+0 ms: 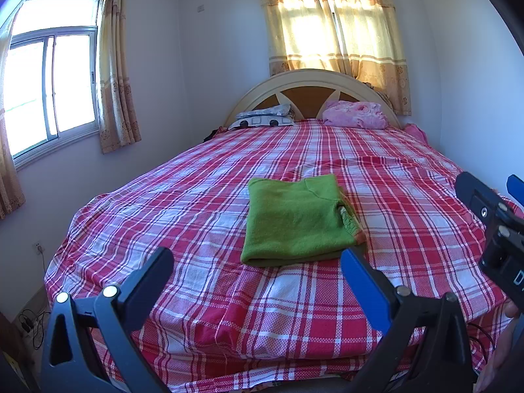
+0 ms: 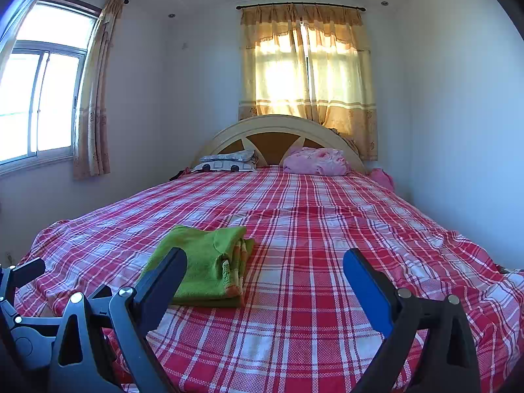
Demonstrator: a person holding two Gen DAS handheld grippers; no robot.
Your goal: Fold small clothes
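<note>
A: Nearest first, what are the tools doing?

B: The left gripper (image 1: 257, 267) has its fingers spread wide with nothing between them, hanging over the near end of the bed (image 1: 203, 177). The right gripper (image 2: 265, 270) is the same: wide apart, empty, low over the plaid bedspread (image 2: 327, 262).

A: And the garment?

B: The green garment (image 1: 294, 222) lies folded into a compact rectangle on the bedspread, just beyond the left fingers and off to the left of the right ones. A patterned cuff or hem peeks out at its right edge.

A: So the fold looks finished. What could spoil it?

B: I'd judge the layers at that right edge are loose. A low finger sweeping past could catch them and drag the stack open, or snag the bedspread and pull a ridge under it.

A: Farther back?

B: Two pillows, one grey-patterned (image 1: 263, 119), one pink (image 1: 355, 114), against the headboard (image 1: 311, 78), curtains (image 1: 334, 23) behind.
</note>
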